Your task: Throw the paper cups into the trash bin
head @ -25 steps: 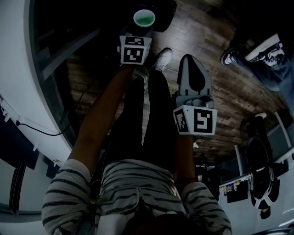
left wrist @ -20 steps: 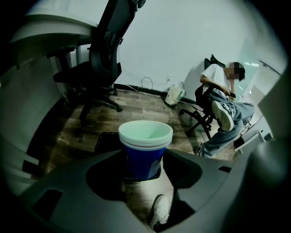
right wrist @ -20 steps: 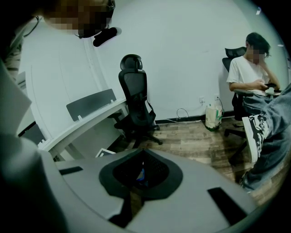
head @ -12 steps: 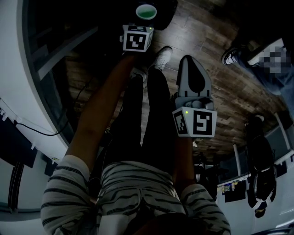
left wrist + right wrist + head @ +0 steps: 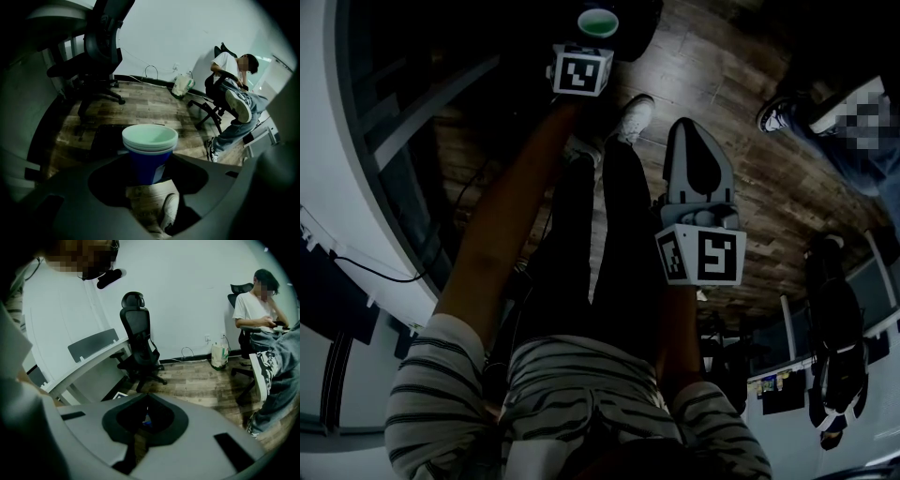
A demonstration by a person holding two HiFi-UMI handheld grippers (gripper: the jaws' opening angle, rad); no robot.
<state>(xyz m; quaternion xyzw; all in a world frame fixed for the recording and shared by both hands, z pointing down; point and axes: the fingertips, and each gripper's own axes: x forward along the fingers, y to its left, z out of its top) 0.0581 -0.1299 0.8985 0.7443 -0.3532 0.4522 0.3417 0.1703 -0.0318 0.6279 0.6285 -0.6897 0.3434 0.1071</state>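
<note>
The left gripper [image 5: 150, 165] is grasping a nested stack of blue paper cups [image 5: 150, 139], its jaws pressing on the sides just under the pale rims. The left gripper view is showing the cups upright in the lower centre of the frame. A dark shape [image 5: 104, 137] is lying on the wooden floor [image 5: 140, 101] right behind them; whether it is the trash bin cannot be told. A white shoe [image 5: 169, 211] is showing below, between the jaws.

The head view is giving only the green-white rim of the top cup at the upper centre. It is showing both arms reaching down, with the right gripper [image 5: 697, 127] lower and further right in the frame, well apart from the cups.

The right gripper view is showing that gripper clenched, with its jaw tips meeting on nothing. Only this view is taking in the white desk [image 5: 93, 363] at centre left. A black office chair [image 5: 138, 338] is standing beside the desk, and a seated person [image 5: 253, 310] is at the upper right.
</note>
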